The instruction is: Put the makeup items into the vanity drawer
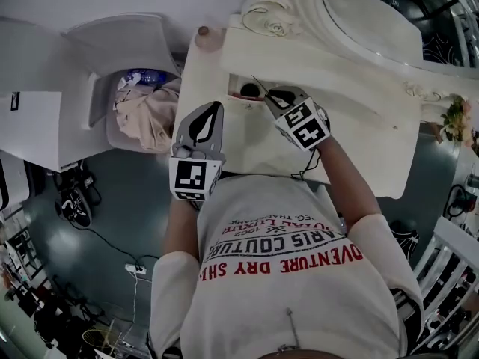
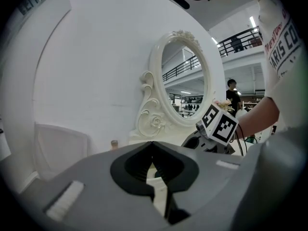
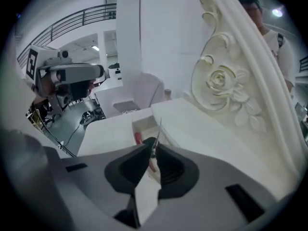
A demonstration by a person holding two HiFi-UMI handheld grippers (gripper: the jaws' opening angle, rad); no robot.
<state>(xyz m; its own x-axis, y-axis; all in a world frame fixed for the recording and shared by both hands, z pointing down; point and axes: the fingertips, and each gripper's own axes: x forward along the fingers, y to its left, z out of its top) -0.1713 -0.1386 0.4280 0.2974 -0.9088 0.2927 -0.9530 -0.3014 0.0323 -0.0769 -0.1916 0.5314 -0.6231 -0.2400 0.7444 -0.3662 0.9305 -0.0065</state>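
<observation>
Silvery, needle-thin tool [image 3: 158, 130], perhaps tweezers, clamped in right gripper [image 3: 154, 149] jaws; left gripper [image 2: 152, 144] jaws together.

I pinch a thin, silvery makeup tool [image 3: 157, 129] between the tips of my right gripper [image 3: 153, 150]. Its slender end sticks out past them, tilted, just above the open vanity drawer [image 3: 143, 124]. The drawer is small, shallow and cream-white like the vanity around it. Inside lie a red stick-like item [image 3: 138, 138] and, just beside it, a dark rounded item [image 1: 250, 90]. I cannot tell what either one is, nor whether they touch.
</observation>
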